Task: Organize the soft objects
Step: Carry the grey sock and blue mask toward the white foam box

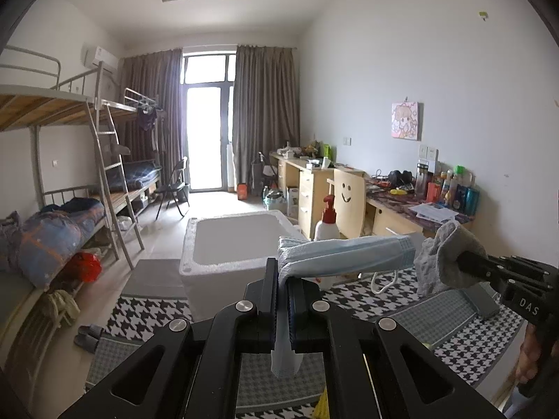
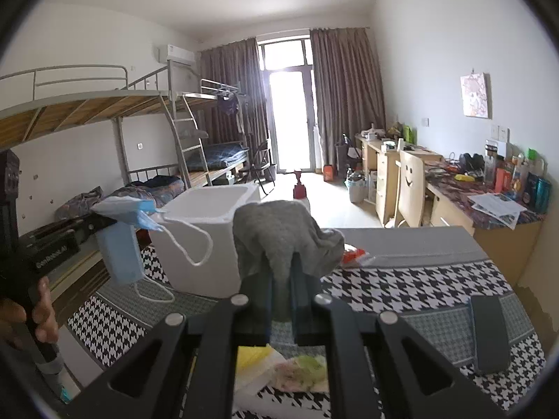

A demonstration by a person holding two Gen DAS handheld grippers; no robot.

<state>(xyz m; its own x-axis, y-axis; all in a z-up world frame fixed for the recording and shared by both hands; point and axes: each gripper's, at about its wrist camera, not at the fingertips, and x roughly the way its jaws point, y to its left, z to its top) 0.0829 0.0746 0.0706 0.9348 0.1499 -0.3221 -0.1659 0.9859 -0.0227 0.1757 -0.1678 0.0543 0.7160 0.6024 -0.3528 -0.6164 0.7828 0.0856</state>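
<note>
My left gripper (image 1: 283, 276) is shut on a light blue face mask (image 1: 349, 255), which sticks out to the right with its white ear loop (image 1: 384, 279) hanging. In the right wrist view the left gripper (image 2: 96, 225) holds that mask (image 2: 122, 255) beside a white foam box (image 2: 206, 216). My right gripper (image 2: 283, 269) is shut on a grey knitted cloth (image 2: 279, 234) that flops over its fingertips. In the left wrist view the right gripper (image 1: 466, 263) and grey cloth (image 1: 443, 255) hang at the right. The open, empty-looking foam box (image 1: 227, 241) stands just ahead.
A houndstooth cloth (image 2: 419, 279) covers the table. On it lie a dark grey case (image 2: 489, 335), a red-orange packet (image 2: 353, 255) and yellow and green soft items (image 2: 265, 359). A red-topped pump bottle (image 1: 328, 216) stands behind the box. Bunk beds stand on the left, desks on the right.
</note>
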